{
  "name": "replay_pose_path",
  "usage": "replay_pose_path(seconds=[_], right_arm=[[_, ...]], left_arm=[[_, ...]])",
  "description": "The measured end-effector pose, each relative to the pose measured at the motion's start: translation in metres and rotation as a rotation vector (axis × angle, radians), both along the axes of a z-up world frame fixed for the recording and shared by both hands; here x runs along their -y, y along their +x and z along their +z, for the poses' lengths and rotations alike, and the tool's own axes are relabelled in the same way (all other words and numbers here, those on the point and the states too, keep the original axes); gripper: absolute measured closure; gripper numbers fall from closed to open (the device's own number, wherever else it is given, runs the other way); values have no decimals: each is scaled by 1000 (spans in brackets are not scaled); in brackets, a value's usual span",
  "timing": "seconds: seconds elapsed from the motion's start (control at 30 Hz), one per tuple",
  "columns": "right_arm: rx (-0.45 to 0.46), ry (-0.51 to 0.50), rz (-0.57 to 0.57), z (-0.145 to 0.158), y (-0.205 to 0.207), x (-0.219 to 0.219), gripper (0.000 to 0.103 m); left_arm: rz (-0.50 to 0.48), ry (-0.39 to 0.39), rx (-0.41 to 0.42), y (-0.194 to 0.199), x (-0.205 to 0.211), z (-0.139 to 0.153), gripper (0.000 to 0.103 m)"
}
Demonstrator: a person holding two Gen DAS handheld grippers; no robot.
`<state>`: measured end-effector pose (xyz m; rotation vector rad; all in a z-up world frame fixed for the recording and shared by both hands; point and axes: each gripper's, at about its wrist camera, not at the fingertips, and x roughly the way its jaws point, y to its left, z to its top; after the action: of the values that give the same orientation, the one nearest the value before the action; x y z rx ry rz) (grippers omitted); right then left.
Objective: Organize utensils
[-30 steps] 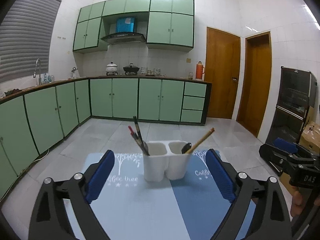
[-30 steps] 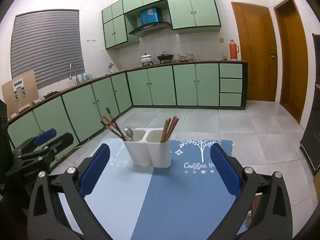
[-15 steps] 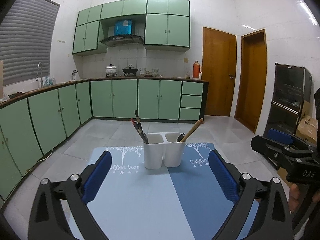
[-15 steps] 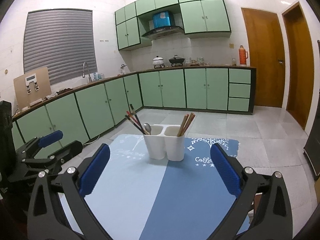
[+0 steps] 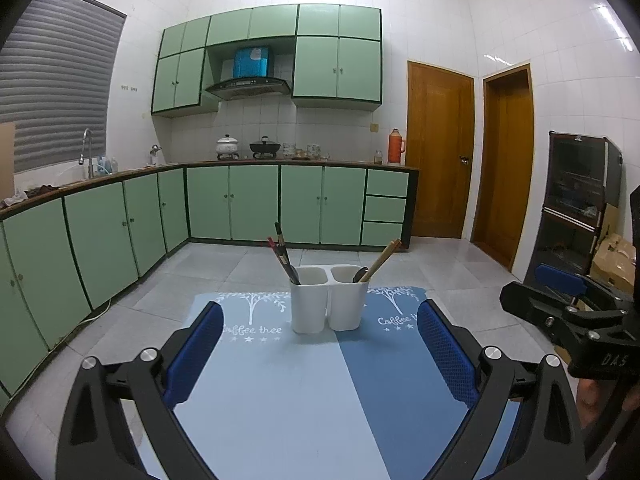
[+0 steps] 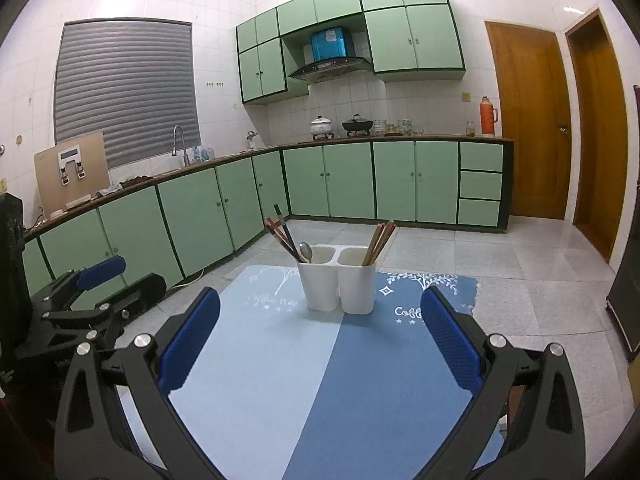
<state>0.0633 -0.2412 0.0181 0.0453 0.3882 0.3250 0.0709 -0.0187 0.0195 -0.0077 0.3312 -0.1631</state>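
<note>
Above the mat [image 5: 280, 400] both grippers hover spread wide — left gripper [image 5: 320, 352], right gripper [image 6: 320, 340] — holder [image 6: 338, 284] contents partly hidden

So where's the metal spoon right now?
In the right wrist view the spoon stands bowl-up in the left compartment of the white utensil holder, beside the dark chopsticks; the wooden chopsticks are in the other compartment.

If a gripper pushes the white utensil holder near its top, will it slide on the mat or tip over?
The white utensil holder is taller than it is deep, so a high push would probably tip it. Its wooden chopsticks and dark chopsticks lean outward above the rim, likely raising the risk. The blue mat may grip the base; a low push seems safer.
</note>
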Motion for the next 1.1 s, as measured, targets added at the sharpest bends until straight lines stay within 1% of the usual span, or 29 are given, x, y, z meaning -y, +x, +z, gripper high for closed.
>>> replay_pose_path(seconds=[0.47,1.1], right_arm=[[13,-14,6,0,-11,-3,6],[15,-17,9,0,-11,-4,6]], left_arm=[[8,0,19,-14,-5,-1,8],[13,-1,24,-16,-7,-1,8]])
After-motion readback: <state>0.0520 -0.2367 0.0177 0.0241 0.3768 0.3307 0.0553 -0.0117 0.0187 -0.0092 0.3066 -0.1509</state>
